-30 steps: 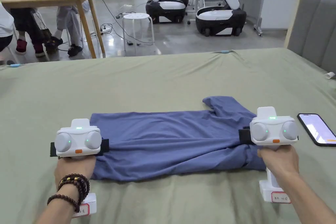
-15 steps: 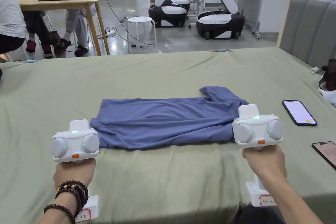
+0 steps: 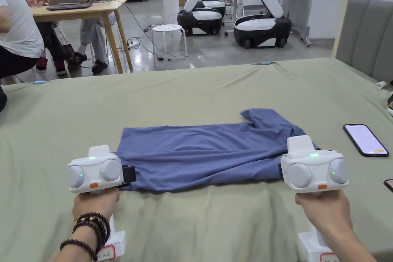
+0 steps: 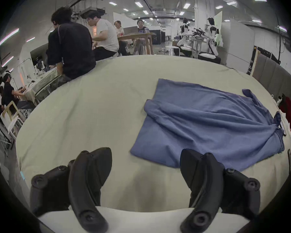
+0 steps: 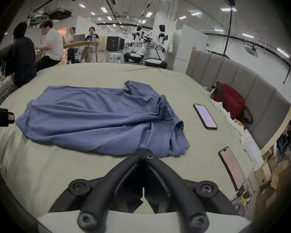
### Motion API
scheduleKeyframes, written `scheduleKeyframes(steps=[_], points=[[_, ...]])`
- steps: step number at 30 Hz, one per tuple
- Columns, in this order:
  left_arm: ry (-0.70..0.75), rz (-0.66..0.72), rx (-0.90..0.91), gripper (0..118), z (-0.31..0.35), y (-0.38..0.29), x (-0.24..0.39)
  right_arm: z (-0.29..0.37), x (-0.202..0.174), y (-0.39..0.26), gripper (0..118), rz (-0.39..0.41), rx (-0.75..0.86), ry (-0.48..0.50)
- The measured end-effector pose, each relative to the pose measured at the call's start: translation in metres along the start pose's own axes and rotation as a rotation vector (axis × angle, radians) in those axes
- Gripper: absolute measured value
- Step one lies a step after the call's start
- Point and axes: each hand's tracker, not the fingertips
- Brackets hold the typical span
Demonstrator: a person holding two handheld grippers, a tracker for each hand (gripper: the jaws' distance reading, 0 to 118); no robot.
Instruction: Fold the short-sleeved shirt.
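A blue short-sleeved shirt [image 3: 199,155] lies as a long creased strip across the green sheet, with a sleeve sticking up at its far right. My left gripper [image 3: 99,170] is at the shirt's near left corner. In the left gripper view the left gripper [image 4: 145,152] stands open over bare sheet, the shirt [image 4: 208,127] just beyond its right jaw. My right gripper [image 3: 312,167] is at the near right corner. In the right gripper view the right gripper [image 5: 144,152] is shut, tips meeting on the near edge of the shirt [image 5: 91,119].
Two phones [image 3: 365,140] [image 5: 232,167] lie on the sheet to the right. A red bag [image 5: 230,100] leans on the grey headboard [image 3: 368,32]. People [image 4: 71,48] sit at the bed's far left edge. A stool [image 3: 169,28] and robots [image 3: 261,25] stand beyond.
The shirt's strip looks narrower front to back than one second ago. The left gripper's jaws, out of sight half a second ago, now stand apart beside the shirt's left corner.
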Motion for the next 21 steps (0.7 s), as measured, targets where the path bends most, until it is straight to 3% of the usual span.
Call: scheduleKeyframes(steps=[4, 8, 9, 10, 11, 12, 16, 19, 20, 21], points=[[0.000, -0.003, -0.043, 83, -0.028, 0.004, 0.010, -0.019, 0.000, 0.001, 0, -0.004, -0.017, 0.007], [-0.028, -0.016, -0.109, 62, -0.054, -0.002, 0.015, -0.028, 0.002, 0.002, 0, -0.006, -0.026, 0.010], [-0.026, -0.014, -0.099, 44, -0.055, -0.005, 0.016, -0.031, 0.004, 0.003, 0, -0.007, -0.030, 0.007], [-0.019, -0.022, -0.084, 7, -0.051, -0.004, 0.017, -0.034, 0.006, 0.003, 0, -0.007, -0.033, 0.005], [-0.046, -0.031, -0.077, 3, -0.047, -0.001, 0.020, -0.036, 0.008, 0.003, 0, -0.008, -0.036, 0.003], [-0.094, -0.027, -0.057, 3, -0.044, 0.000, 0.023, -0.038, 0.009, 0.004, 0, -0.011, -0.041, -0.002], [0.006, -0.134, -0.055, 3, -0.042, -0.001, 0.040, -0.034, 0.023, 0.006, 0, -0.040, -0.049, -0.013], [-0.017, -0.095, -0.047, 3, -0.034, 0.000, 0.038, -0.033, 0.037, 0.012, 0, -0.060, -0.039, -0.025], [-0.025, -0.086, -0.045, 3, -0.032, 0.000, 0.036, -0.034, 0.042, 0.015, 6, -0.071, -0.039, -0.026], [-0.027, -0.086, -0.042, 3, -0.030, 0.001, 0.035, -0.037, 0.047, 0.018, 22, -0.082, -0.042, -0.024]])
